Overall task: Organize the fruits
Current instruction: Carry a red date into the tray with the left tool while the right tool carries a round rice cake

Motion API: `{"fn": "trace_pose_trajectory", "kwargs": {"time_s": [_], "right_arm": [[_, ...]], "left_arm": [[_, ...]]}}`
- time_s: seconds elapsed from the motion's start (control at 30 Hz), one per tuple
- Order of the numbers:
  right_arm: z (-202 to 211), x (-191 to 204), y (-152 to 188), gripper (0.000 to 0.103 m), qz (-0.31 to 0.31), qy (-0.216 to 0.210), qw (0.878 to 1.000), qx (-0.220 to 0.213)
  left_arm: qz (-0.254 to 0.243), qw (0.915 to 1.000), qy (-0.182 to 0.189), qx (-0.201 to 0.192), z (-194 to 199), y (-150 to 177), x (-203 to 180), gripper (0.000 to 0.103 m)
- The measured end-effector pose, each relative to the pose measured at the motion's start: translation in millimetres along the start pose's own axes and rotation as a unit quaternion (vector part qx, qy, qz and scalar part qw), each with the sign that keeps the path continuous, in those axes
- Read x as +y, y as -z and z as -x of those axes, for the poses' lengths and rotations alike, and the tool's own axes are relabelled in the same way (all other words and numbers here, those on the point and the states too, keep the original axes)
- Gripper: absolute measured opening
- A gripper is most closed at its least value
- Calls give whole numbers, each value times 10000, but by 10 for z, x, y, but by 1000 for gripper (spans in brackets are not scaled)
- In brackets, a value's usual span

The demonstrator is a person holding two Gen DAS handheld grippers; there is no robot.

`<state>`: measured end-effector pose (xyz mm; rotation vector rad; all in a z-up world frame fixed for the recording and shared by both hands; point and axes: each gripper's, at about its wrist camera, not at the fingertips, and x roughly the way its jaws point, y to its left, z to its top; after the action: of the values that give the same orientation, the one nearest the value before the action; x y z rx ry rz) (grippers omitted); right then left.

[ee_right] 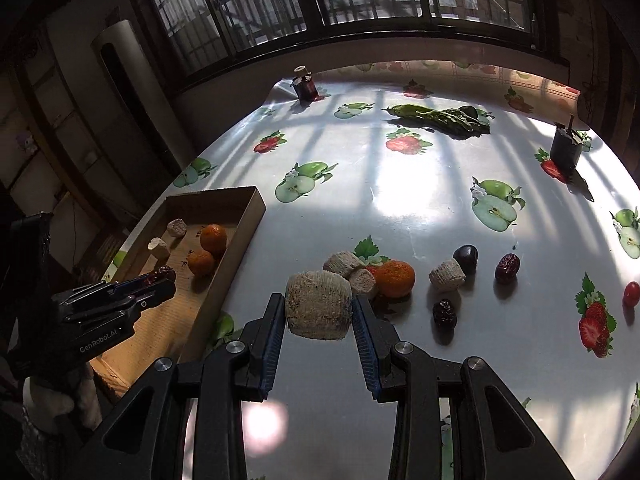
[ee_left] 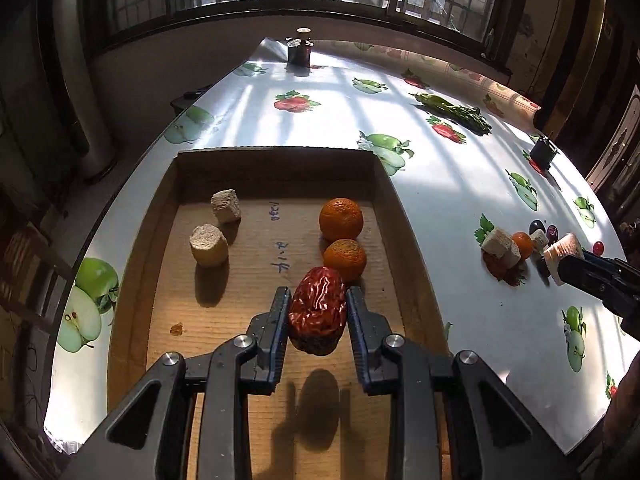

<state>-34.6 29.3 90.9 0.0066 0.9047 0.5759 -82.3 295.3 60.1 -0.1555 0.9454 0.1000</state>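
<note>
My left gripper (ee_left: 318, 294) is shut on a wrinkled red date (ee_left: 317, 312), held above the floor of a cardboard tray (ee_left: 276, 160). In the tray lie two oranges (ee_left: 341, 219) and two beige chunks (ee_left: 209, 245). My right gripper (ee_right: 319, 300) is shut on a beige fibrous chunk (ee_right: 318, 304), held above the table. Beyond it lie more chunks (ee_right: 344, 266), an orange (ee_right: 394, 278), dark dates (ee_right: 445, 314), a red date (ee_right: 507, 267) and a cherry tomato (ee_right: 631, 294). The left gripper also shows in the right wrist view (ee_right: 162, 276) over the tray.
The table (ee_right: 400, 184) has a glossy cloth printed with apples and strawberries. A green leafy bunch (ee_right: 440, 116), a dark jar (ee_right: 306, 84) and a black cup (ee_right: 565, 148) stand at the back. The tray sits at the table's left edge.
</note>
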Motion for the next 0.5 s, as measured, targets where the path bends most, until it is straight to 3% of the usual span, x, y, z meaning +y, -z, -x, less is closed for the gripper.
{"fn": "trace_pose_trajectory", "kwargs": {"time_s": [0.13,0.23,0.5], "right_arm": [[-298,462,-99,37,293,-236,9992,167],[-579,744,-121,37,429,-410,9974,420],[-1211,1219,-38,37,866,-271,9913,952]], "left_arm": [[320,9978,-518,259,-151,-69,422,27],[403,9962,-629,451,-250,-75,583,27],[494,9954,-416,706,-390,-79,704,28]]}}
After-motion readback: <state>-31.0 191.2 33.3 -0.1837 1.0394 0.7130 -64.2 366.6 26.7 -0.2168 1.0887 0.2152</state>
